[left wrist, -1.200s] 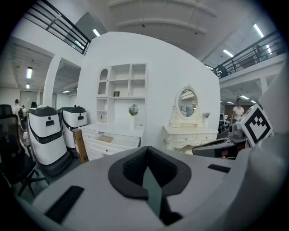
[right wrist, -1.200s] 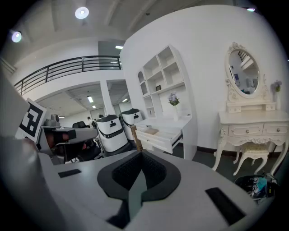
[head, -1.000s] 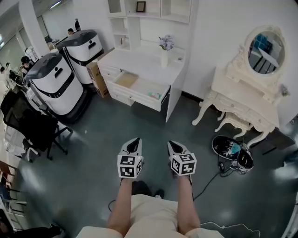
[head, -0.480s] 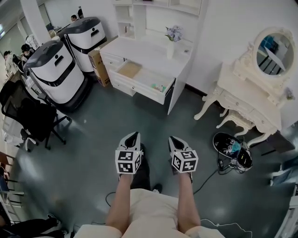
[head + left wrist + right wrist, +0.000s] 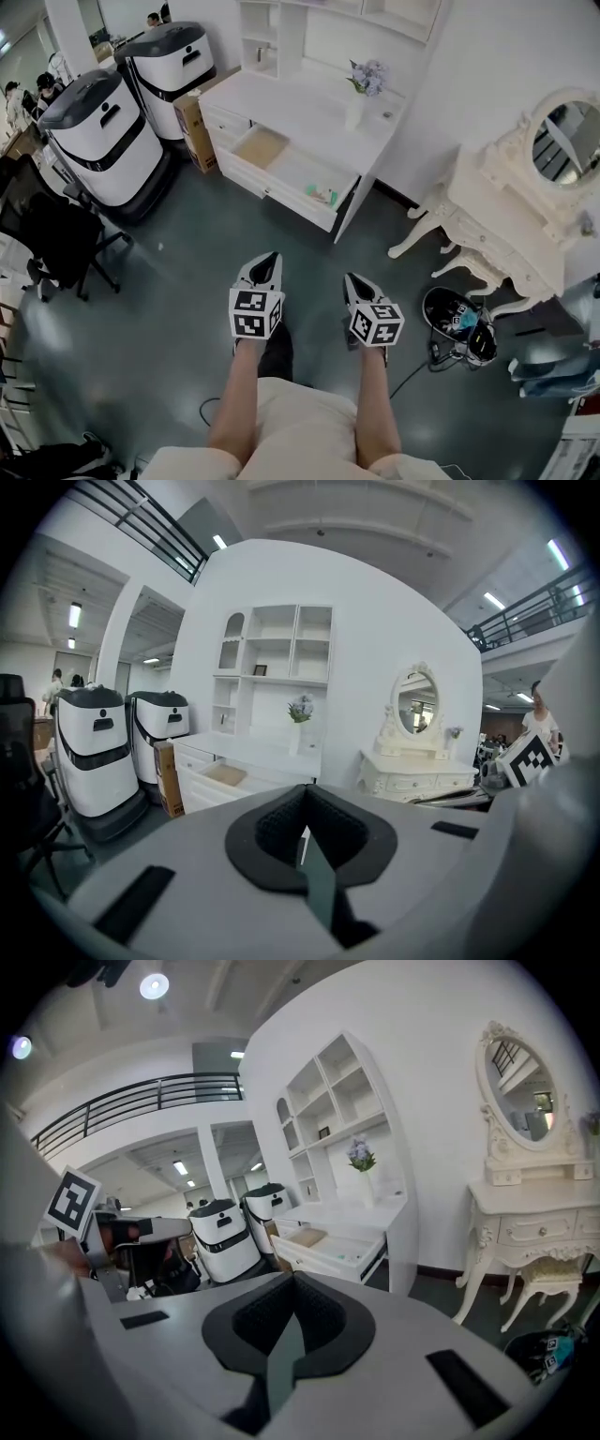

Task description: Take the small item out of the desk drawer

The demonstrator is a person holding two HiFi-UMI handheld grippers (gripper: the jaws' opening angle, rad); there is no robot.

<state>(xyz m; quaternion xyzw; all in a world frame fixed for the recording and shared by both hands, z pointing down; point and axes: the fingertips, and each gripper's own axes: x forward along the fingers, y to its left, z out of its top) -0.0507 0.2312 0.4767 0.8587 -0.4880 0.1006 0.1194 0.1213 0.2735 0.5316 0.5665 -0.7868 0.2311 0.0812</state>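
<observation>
- Above the grey floor [image 5: 178,281] in the head view, I hold the left gripper [image 5: 266,266] and right gripper [image 5: 355,284] side by side, well apart from the white wooden desk [image 5: 309,108]. Its pulled-out drawer [image 5: 281,171] holds the small green item [image 5: 320,194] near its right end.
- In the left gripper view, its jaws meet, with nothing between them.
- In the right gripper view, its jaws are pressed together and empty.

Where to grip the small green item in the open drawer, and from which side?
From above: the small green item lies near the front wall of the open drawer, clear of the desk top, so nothing overhangs it. Probably pinch across its shorter width; its shape is too small to tell.
</observation>
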